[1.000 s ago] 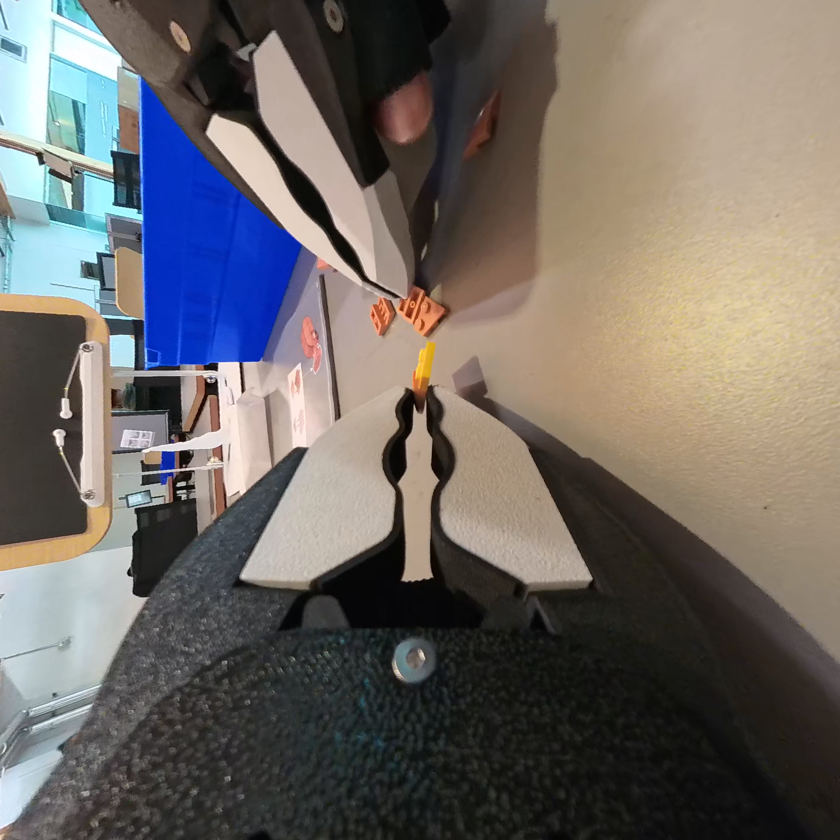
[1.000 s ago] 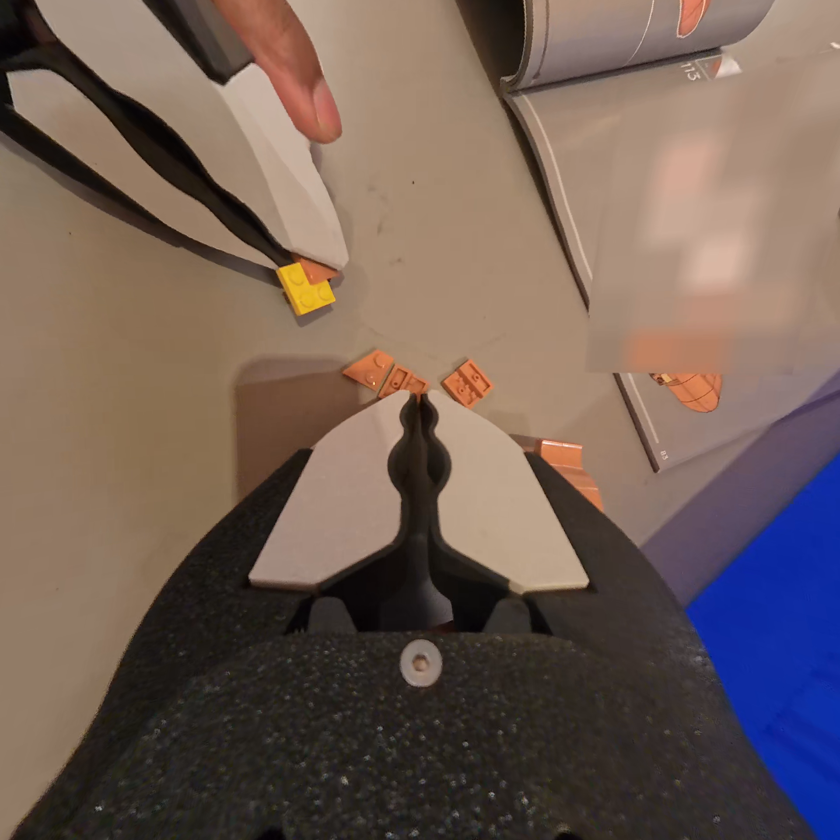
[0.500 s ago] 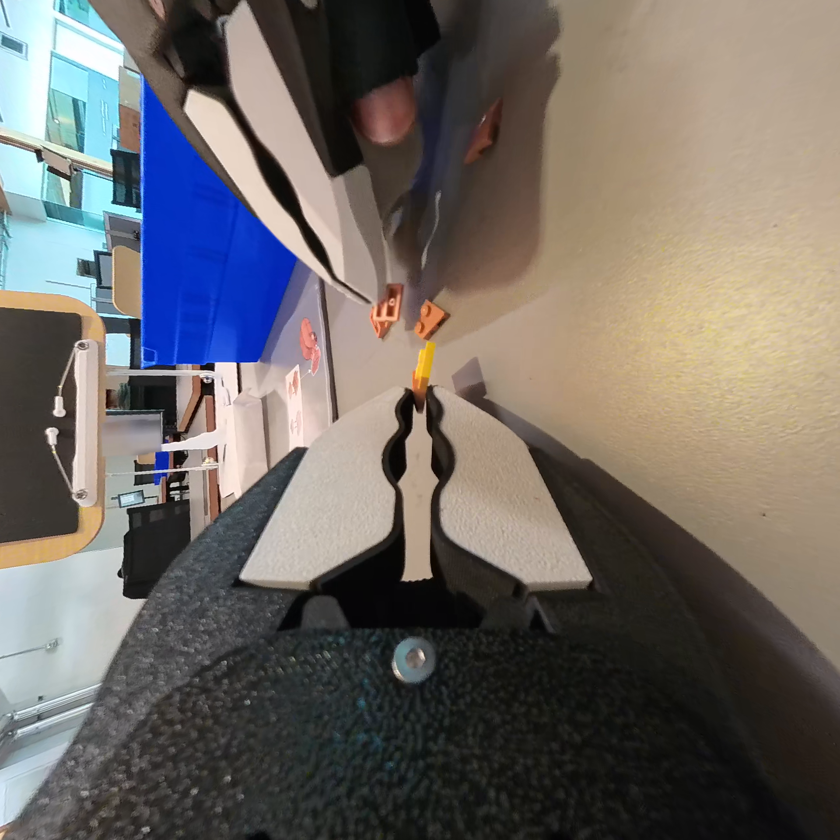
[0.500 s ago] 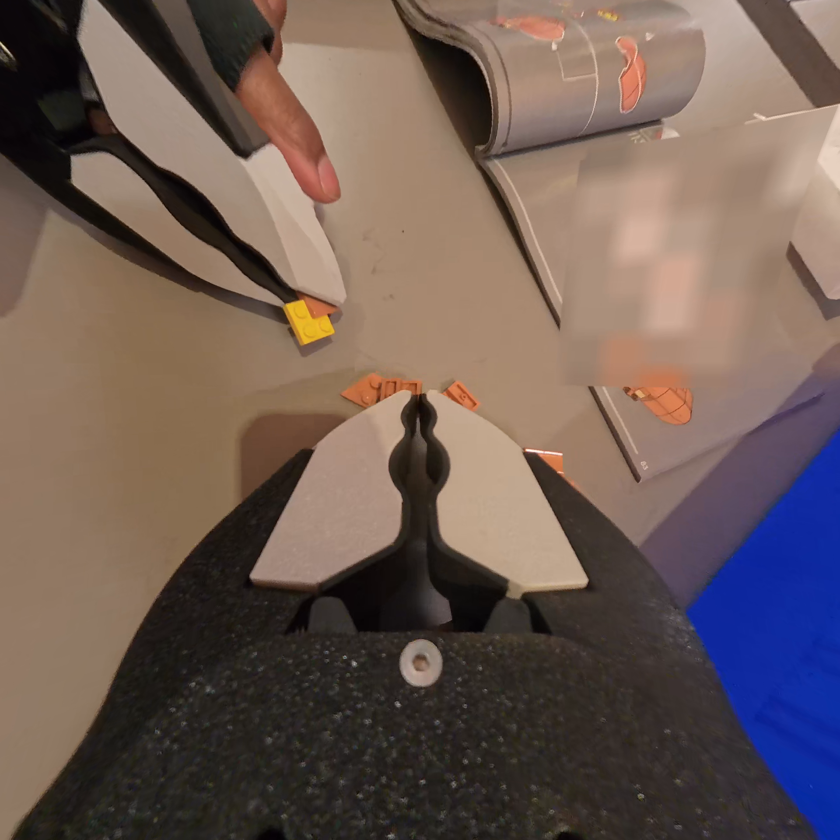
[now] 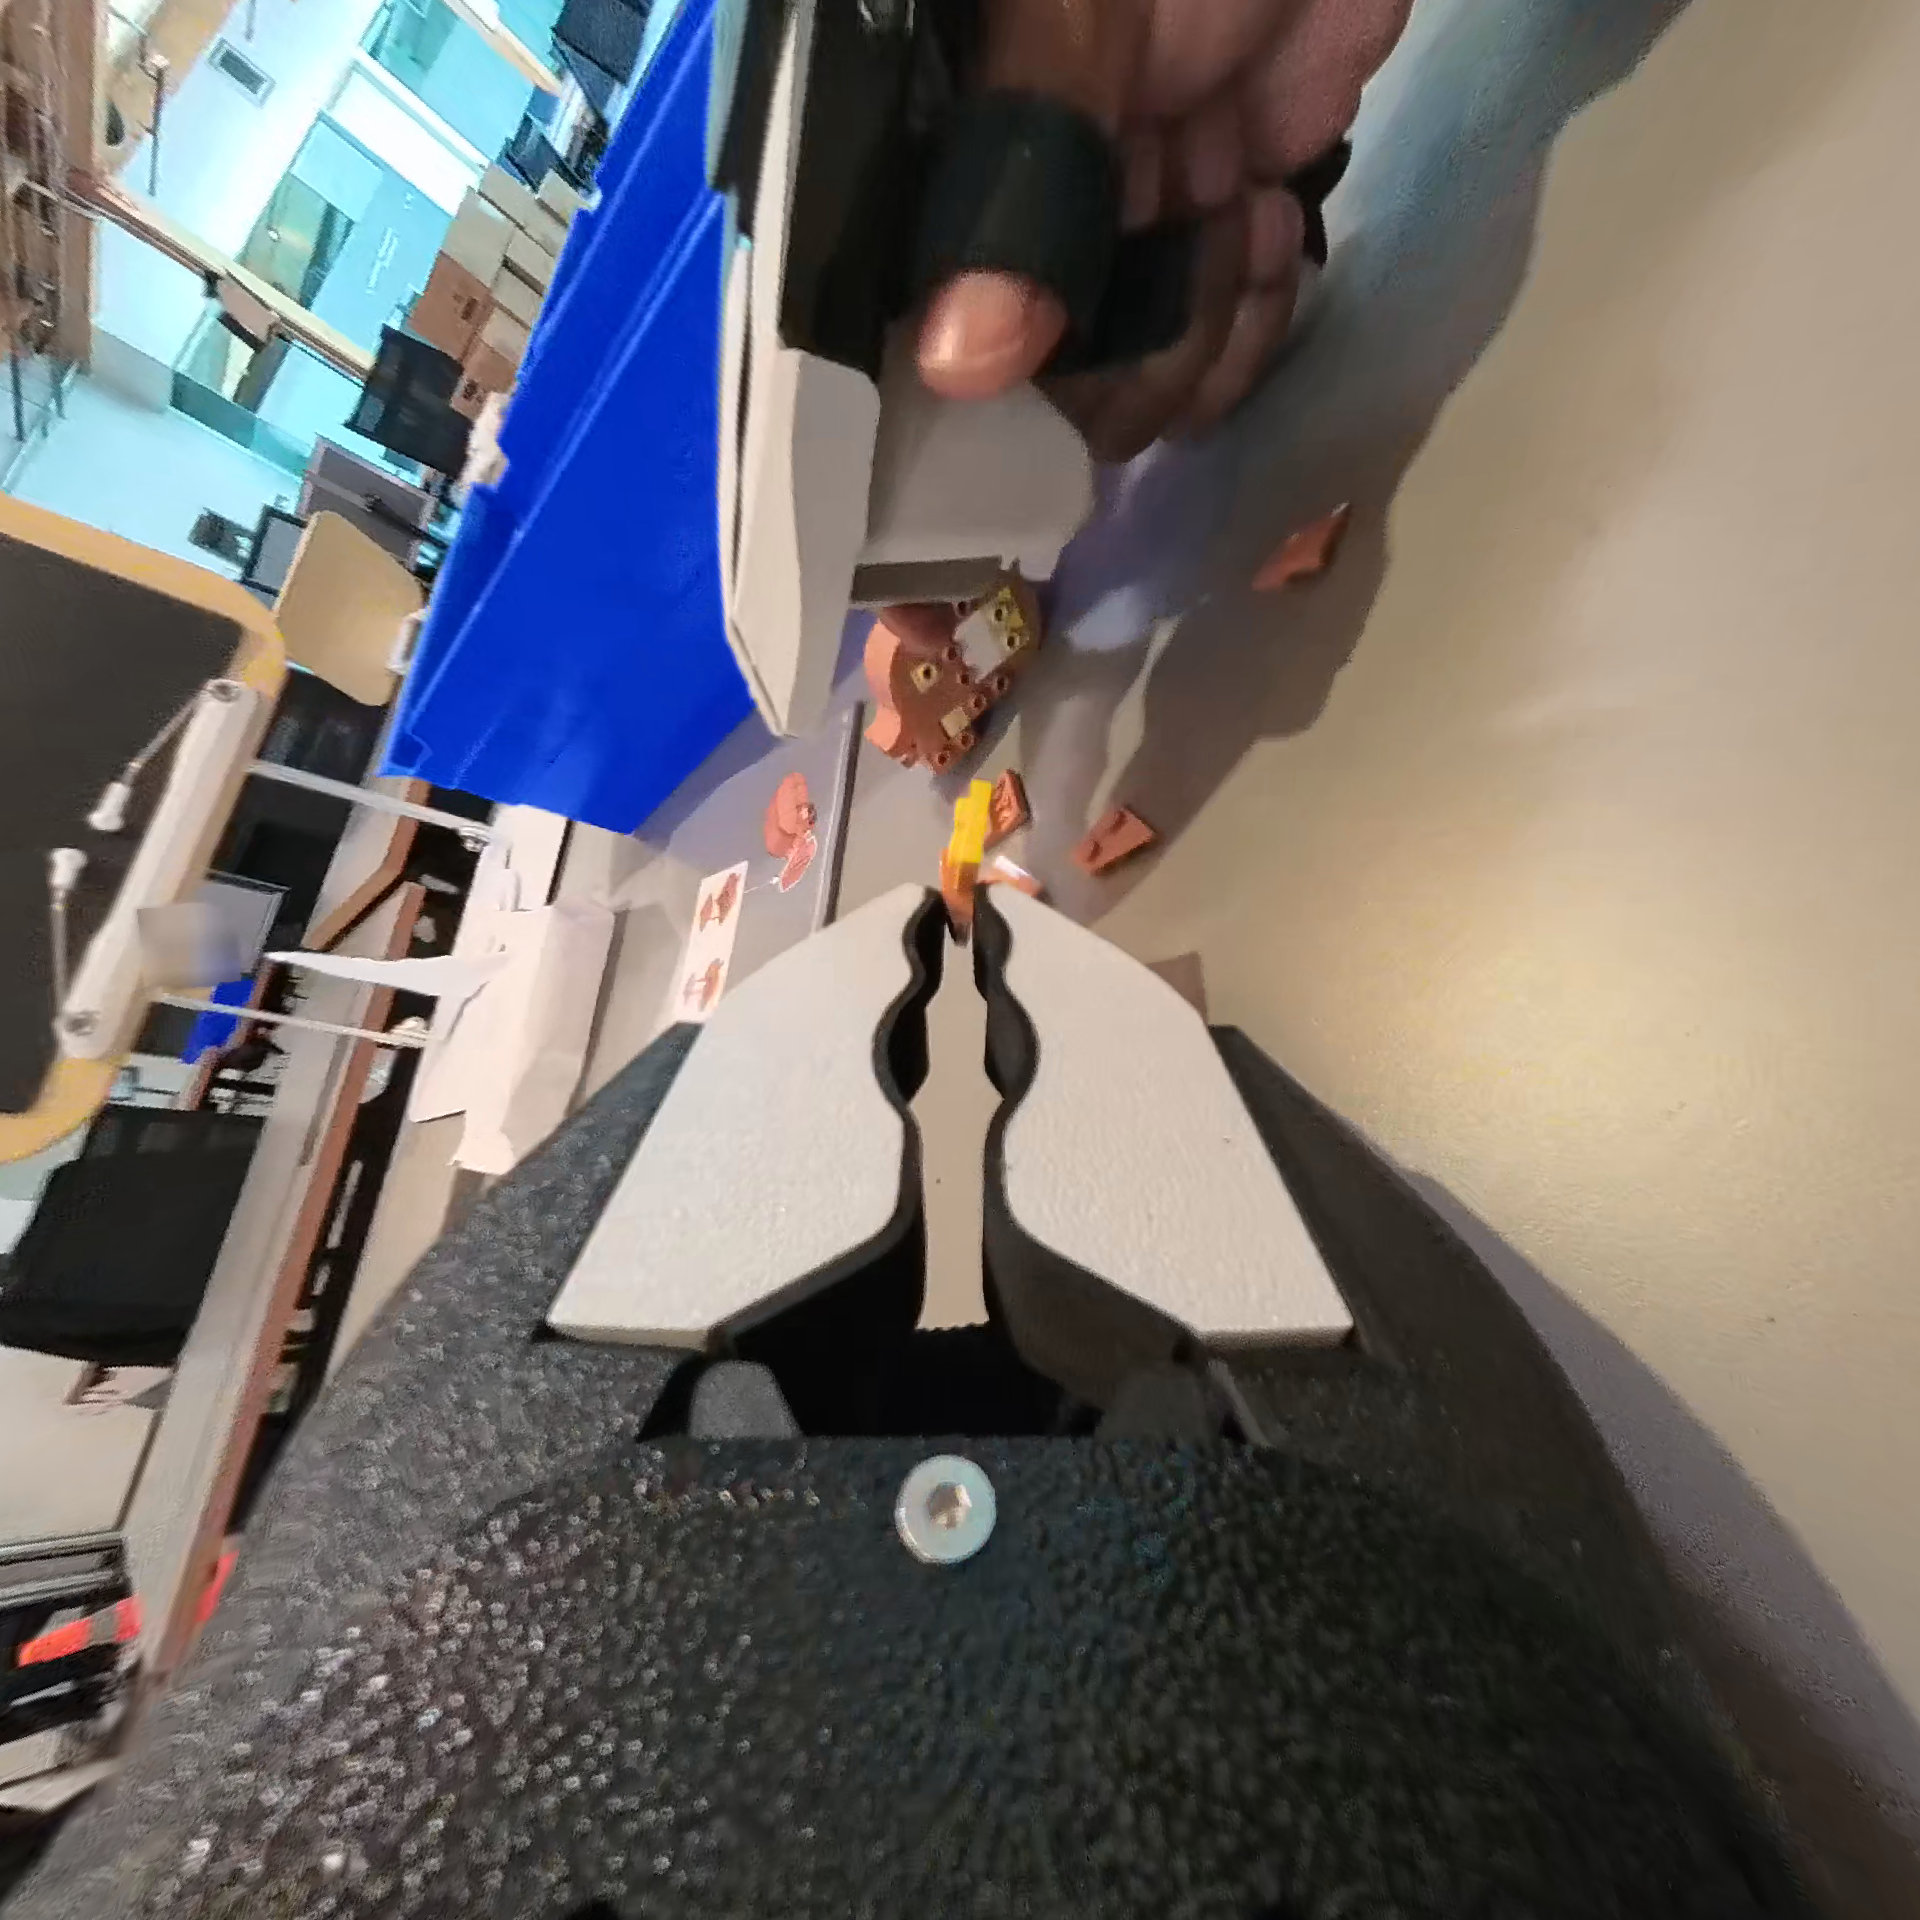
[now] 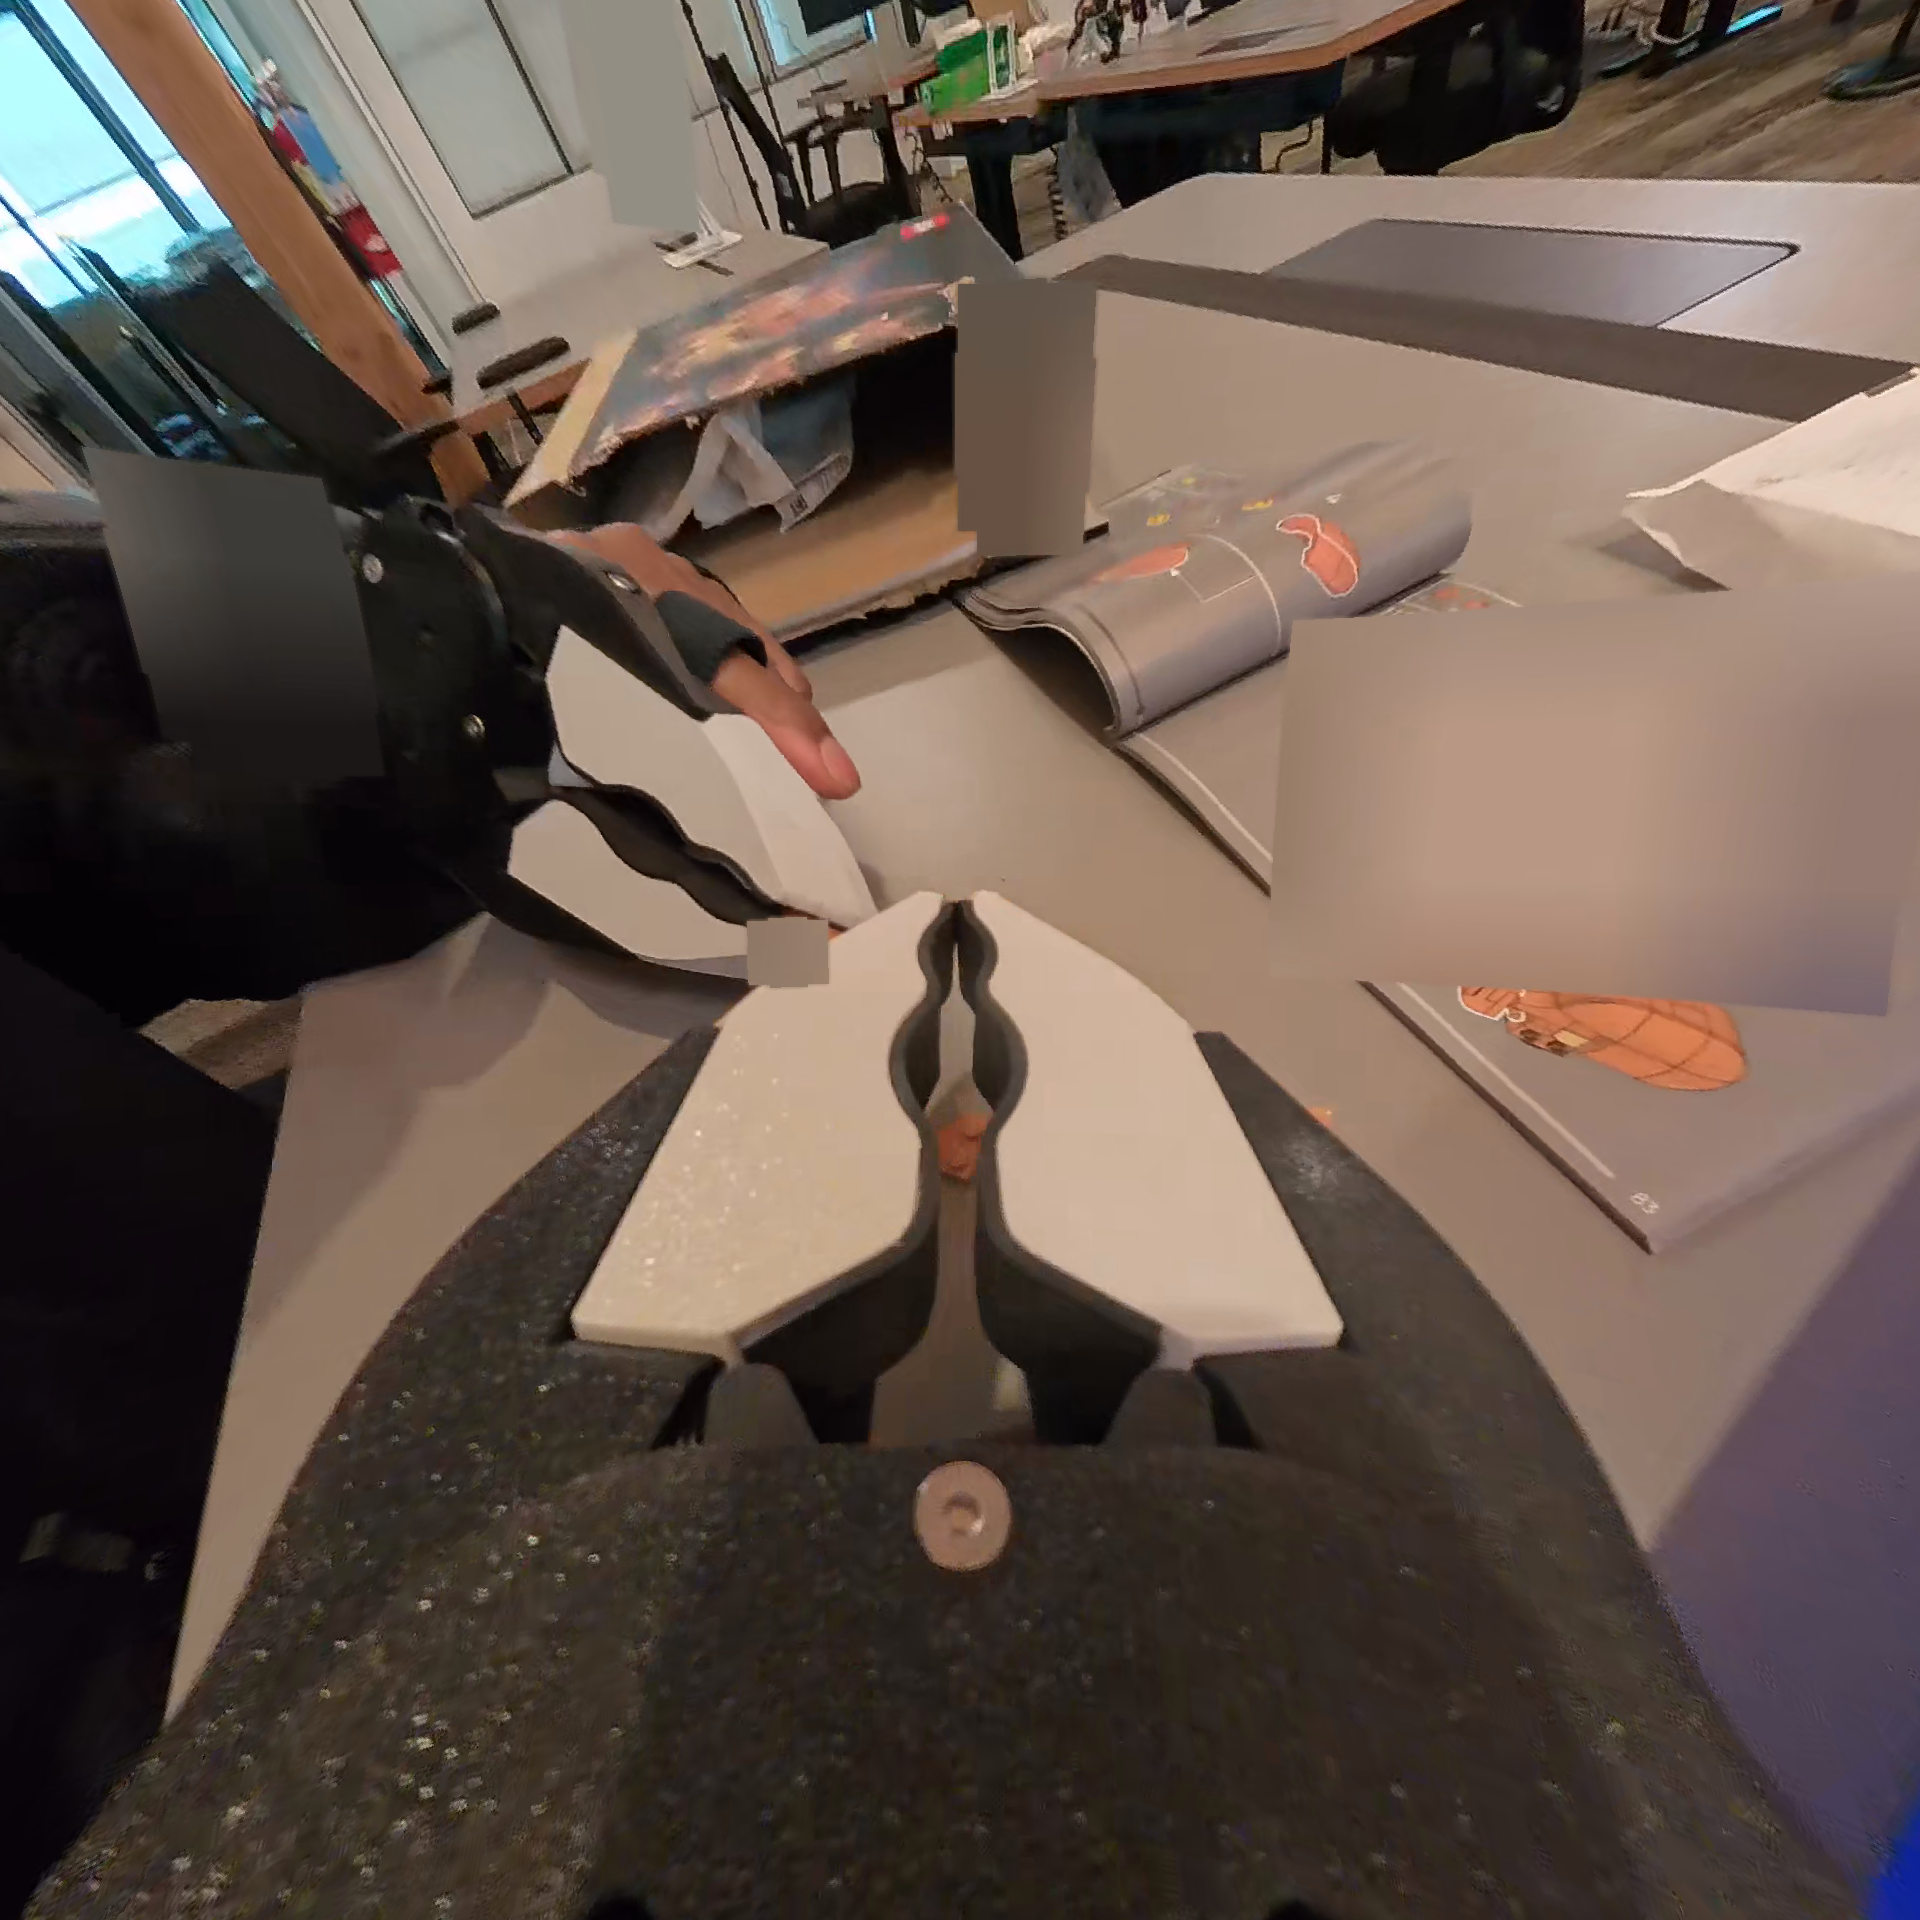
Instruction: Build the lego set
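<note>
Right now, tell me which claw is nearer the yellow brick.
Left. The left claw is clamped on the small brick stack with the yellow brick at its tips; the right claw hangs above, apart.

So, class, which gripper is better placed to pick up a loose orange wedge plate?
Probably right: the right gripper is shut on nothing, while the left gripper is occupied, pinching a yellow-and-orange brick piece.

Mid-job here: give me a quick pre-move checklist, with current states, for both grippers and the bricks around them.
1. Left gripper clamped on the yellow-and-orange brick piece: ok.
2. Right gripper fingertips shut: ok.
3. Brown studded assembly at the right gripper's tip, held or just touching: cannot tell.
4. Loose orange wedge lying on the table, apart from the left fingers: ok.
5. Open booklet apart from both grippers: ok.
</note>
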Tool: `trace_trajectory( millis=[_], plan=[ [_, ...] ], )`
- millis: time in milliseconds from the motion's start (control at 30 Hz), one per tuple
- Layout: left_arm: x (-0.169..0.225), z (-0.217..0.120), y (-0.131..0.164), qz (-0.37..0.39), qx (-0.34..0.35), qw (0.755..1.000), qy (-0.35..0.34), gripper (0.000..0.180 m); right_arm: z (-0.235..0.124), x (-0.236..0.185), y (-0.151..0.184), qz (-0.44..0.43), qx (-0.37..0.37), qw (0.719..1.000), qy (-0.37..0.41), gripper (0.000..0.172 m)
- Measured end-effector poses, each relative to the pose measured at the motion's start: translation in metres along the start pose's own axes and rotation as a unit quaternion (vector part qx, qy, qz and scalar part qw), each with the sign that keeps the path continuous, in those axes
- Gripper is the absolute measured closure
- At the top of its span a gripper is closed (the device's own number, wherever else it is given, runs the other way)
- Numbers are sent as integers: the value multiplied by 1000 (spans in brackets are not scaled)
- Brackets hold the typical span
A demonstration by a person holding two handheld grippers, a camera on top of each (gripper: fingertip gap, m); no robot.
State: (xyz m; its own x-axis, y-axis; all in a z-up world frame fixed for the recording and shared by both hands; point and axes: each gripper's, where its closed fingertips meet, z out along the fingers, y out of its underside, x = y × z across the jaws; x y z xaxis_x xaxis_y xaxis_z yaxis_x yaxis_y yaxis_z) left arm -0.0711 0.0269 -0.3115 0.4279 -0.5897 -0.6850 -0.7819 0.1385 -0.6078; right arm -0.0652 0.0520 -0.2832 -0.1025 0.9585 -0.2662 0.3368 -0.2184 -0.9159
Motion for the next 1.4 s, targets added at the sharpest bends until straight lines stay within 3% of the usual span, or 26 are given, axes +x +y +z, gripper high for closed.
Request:
trace_trajectory(
  millis=[333, 567, 900, 1000, 1133, 1400],
  plan=[
    [6, 5, 21, 49, -59, 997, 8, 176, 13, 14, 37, -120, -154, 978, 70, 164],
    [5, 4, 25, 82, -80, 993, 3, 176, 17, 18, 46, -259, -236, 930, 111, 164],
    [6, 2, 25, 105, -85, 991, 0, 176, 21, 41, 49, -275, -309, 899, 143, 166],
    [7, 2, 27, 113, -91, 989, 1, 176, 23, 38, 59, -279, -328, 892, 134, 168],
    [8, 1, 31, 113, -94, 989, 10, 176, 27, 19, 56, -261, -317, 907, 91, 163],
    [15, -2, 32, 107, -66, 991, 36, 176, 28, 11, 51, -321, -326, 889, 4, 152]
  ],
)
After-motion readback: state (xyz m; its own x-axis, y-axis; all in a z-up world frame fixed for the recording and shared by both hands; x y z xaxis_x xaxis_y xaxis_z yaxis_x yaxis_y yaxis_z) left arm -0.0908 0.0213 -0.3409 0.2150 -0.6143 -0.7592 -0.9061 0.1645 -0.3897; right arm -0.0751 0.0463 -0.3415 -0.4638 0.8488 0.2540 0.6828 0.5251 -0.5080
